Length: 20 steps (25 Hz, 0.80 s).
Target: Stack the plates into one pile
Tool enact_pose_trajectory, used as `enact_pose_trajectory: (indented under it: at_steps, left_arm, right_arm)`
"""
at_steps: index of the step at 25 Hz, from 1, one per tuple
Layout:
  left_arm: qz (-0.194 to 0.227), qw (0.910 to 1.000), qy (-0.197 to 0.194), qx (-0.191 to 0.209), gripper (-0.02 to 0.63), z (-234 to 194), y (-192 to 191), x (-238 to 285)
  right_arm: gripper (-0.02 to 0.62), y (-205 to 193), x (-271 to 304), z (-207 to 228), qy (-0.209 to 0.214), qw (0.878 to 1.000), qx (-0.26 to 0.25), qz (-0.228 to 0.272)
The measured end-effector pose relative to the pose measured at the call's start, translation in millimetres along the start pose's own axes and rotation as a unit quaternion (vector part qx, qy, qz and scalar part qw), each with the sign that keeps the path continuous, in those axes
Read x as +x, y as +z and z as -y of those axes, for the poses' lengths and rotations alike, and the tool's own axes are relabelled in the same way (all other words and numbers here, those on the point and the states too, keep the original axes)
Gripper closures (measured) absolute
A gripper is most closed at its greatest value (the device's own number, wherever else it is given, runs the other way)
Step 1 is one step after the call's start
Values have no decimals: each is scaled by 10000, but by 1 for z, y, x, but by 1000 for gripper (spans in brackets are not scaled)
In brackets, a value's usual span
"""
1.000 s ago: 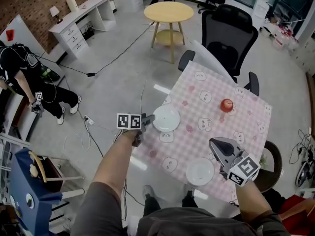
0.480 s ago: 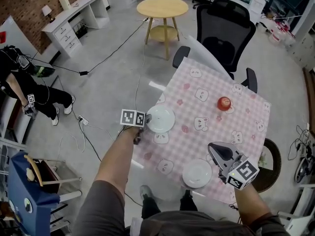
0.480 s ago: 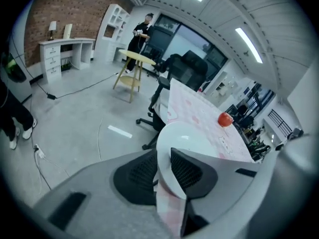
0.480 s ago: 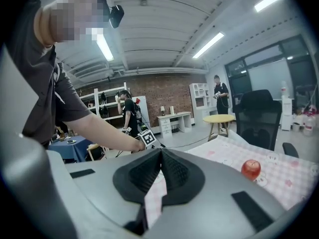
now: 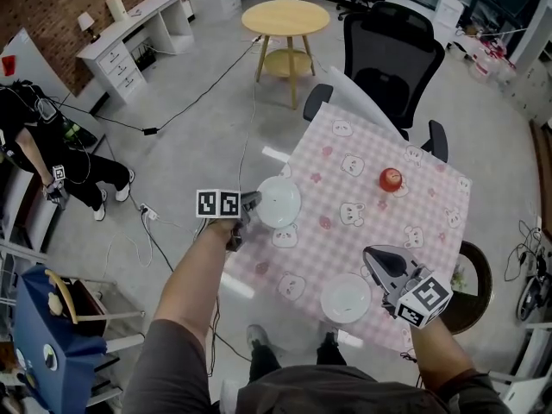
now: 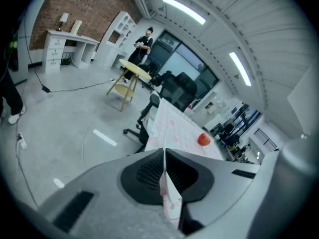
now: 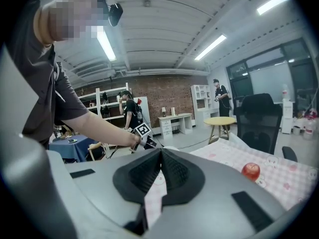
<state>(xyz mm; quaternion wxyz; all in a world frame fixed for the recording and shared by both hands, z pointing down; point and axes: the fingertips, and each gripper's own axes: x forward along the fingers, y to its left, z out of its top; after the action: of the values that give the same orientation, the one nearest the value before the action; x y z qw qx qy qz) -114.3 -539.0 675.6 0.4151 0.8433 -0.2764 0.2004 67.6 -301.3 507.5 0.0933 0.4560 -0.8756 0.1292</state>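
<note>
Tablecloth, pink-checked, above grey floor; left tongs just closed on plate rim, right tongs clenched empty.

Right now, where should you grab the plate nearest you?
On the near plate, pinch the thin rim facing the right gripper, coming in low. It lies flat on the table, so the edge is likely all the jaws can close on, as the left gripper does on the far plate.
</note>
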Motion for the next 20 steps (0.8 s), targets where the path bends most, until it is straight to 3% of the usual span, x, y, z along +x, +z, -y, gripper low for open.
enact_pose_trajectory:
  at_steps: [4, 10, 20]
  left_arm:
    - [263, 9979, -540, -237, 591, 33, -1, -26]
    - [486, 9926, -1027, -425, 591, 89, -18, -66]
    - [-269, 9869, -1510, -495, 591, 201, -140, -64]
  right_arm:
    - [601, 8, -4, -10, 8, 10000, -79, 50]
    - [601, 24, -15, -25, 27, 9995, -281, 173]
    - [603, 38, -59, -30, -117, 9988, -399, 274]
